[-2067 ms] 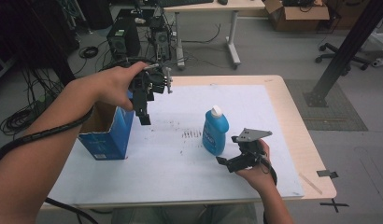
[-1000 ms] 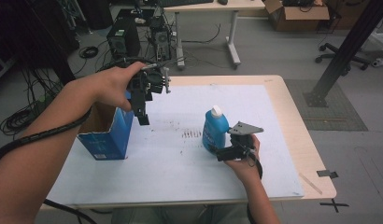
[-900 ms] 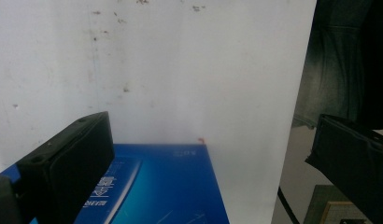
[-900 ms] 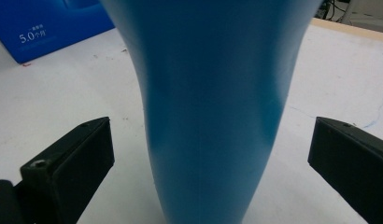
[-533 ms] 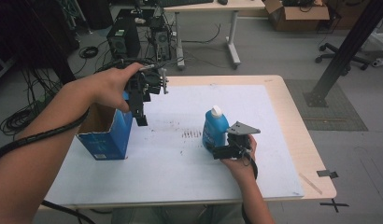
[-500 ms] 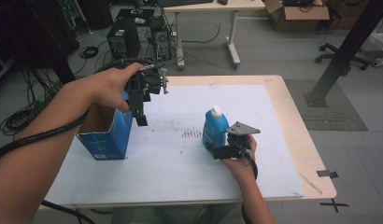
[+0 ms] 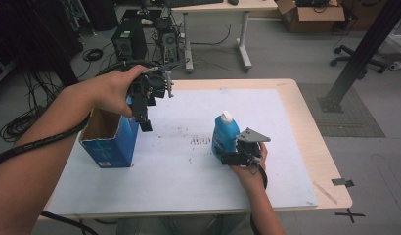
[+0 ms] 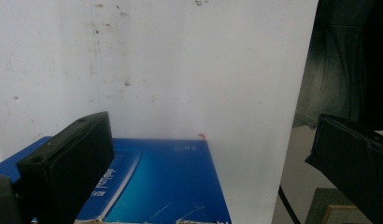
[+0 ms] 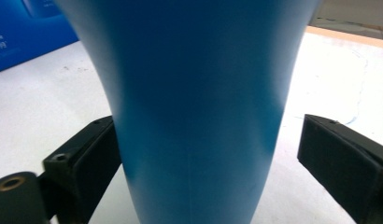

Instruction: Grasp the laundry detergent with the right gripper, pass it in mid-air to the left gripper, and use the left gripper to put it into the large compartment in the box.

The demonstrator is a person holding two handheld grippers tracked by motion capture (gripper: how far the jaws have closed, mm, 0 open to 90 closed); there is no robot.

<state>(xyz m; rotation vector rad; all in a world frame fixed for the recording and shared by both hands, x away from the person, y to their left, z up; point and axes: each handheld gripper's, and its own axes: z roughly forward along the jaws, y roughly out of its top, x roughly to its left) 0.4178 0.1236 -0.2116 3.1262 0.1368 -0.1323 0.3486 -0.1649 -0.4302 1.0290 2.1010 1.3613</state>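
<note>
- While my right claw sits low near the front edge of the bench, its jaws stand apart on either side of the blue bottle; in the right gripper view the left jaw seems to touch the bottle and the right jaw is clear of it, so nothing is clamped yet.
- That bottle stands upright with its white cap on top, on the white sheet, a little right of the bench's middle and closer to the front edge than the back.
- I judge the step in hand to be the grasp: the claw is in place around the lower body, and the next move calls for closing squarely so the bottle does not tip or slide away from the touching jaw.
- Farther back and toward the left edge, the open blue box stands on the sheet, well apart from the bottle.
- Above the box's right side my left claw hangs in the air, pointing down, jaws wide apart and empty; in the left gripper view the box lies below it.
- Once the bottle is gripped, I expect the box to be where it goes, so the lift must clear the box's rim.
</note>
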